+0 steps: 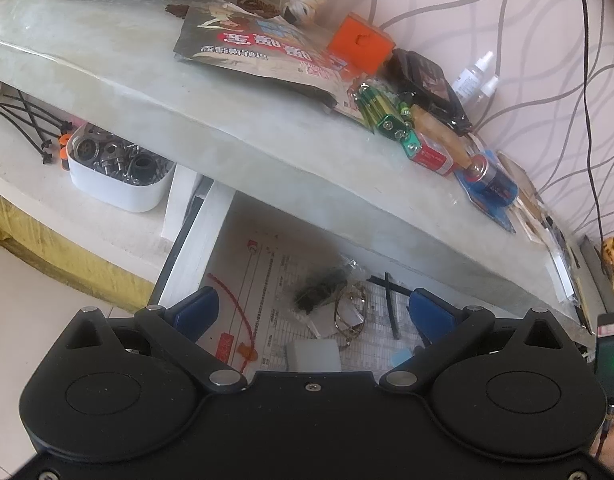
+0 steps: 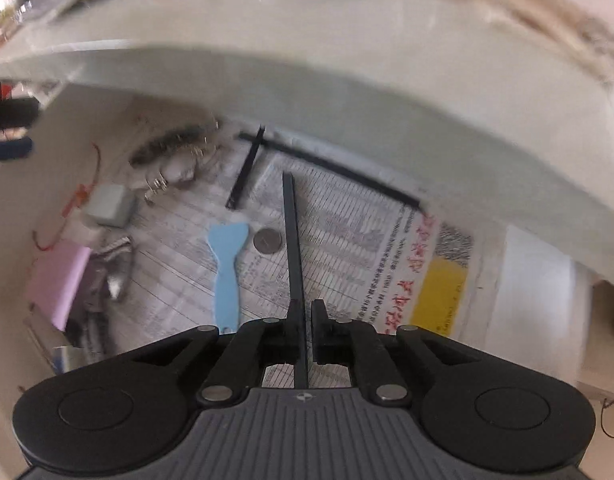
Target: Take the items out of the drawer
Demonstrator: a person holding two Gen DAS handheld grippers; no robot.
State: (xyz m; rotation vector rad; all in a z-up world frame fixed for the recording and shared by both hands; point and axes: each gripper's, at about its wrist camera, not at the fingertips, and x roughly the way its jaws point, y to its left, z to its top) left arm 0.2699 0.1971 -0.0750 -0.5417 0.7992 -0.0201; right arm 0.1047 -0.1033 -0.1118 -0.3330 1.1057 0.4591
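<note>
Right tool (image 2: pixel 306 316): black jaws nearly closed, pinching a thin straight black strip (image 2: pixel 291 240) that stands out ahead over the drawer floor.
Left tool (image 1: pixel 313 312): blue-padded jaws wide apart, nothing between them, poised over the open drawer.
Open white drawer (image 1: pixel 187 268): lined with printed newspaper (image 2: pixel 347 232); on it a light-blue flat plastic scraper (image 2: pixel 226 268), a round silver coin (image 2: pixel 267 240) just beside it, a small grey block (image 2: pixel 109 205), a pink pad (image 2: pixel 59 284), a red cord (image 1: pixel 237 312), wire-framed spectacles (image 1: pixel 349 318) and two more black strips (image 2: pixel 327 164) crossing near the back.
Only in the left view: white tub (image 1: pixel 119 178) of dark metal fittings on a lower shelf, black cable ties (image 1: pixel 31 120) beside it.
Grey worktop (image 1: pixel 119 64) above: printed pouch (image 1: pixel 259 48), orange box (image 1: pixel 361 42), green batteries (image 1: pixel 381 114).
Right view of the worktop: blurred, items unreadable.
</note>
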